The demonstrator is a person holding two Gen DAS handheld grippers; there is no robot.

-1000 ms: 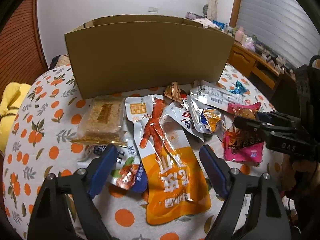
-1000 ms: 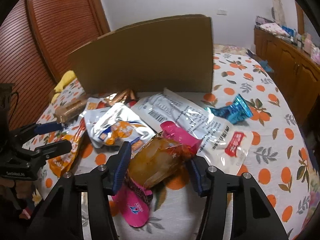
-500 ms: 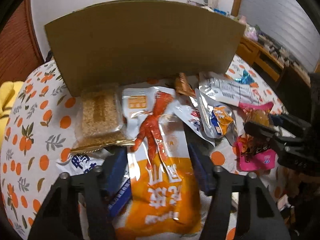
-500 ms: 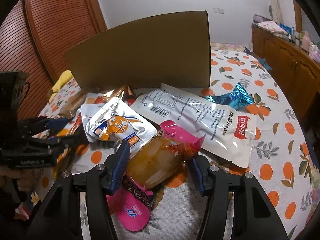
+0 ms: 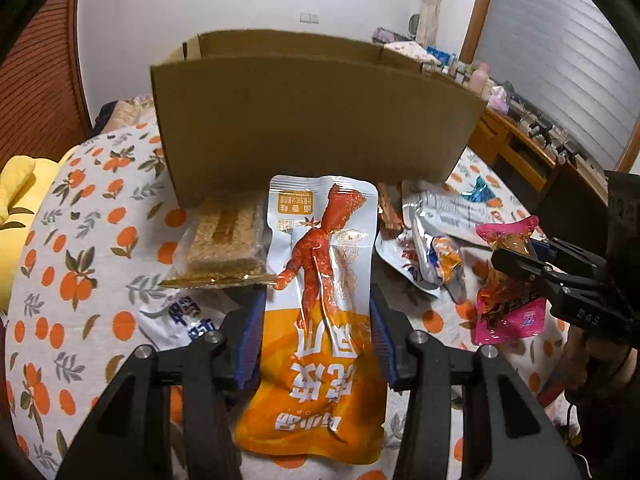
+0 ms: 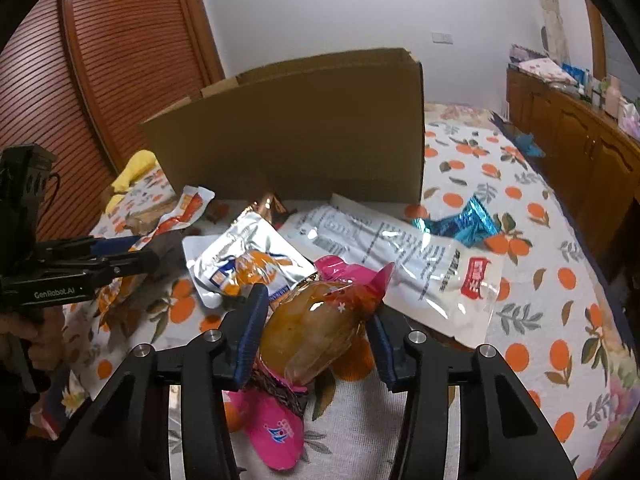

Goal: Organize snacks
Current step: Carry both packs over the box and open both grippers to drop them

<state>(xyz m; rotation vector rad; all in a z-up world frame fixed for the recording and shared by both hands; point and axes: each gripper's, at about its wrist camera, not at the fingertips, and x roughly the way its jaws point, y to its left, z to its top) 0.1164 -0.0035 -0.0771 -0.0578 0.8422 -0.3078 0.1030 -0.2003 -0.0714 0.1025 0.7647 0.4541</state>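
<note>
Left wrist view: the left gripper (image 5: 316, 344) is clamped on a glossy orange-and-white pouch (image 5: 320, 312), held above the orange-print tablecloth (image 5: 80, 264) before one corrugated cardboard box (image 5: 316, 128).

Right wrist view: the right gripper (image 6: 316, 336), level, squeezes a bulging clear-and-pink packet (image 6: 312, 332) near the cloth's front edge.

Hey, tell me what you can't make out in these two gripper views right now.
- Brown cardboard box interior: both views, its front wall blocks it.
- White packet with blue lettering: left view, mostly under the left gripper and the orange-and-white chicken-foot pouch.
- Pink drumstick packet lower end: right view, behind the right gripper.
</note>
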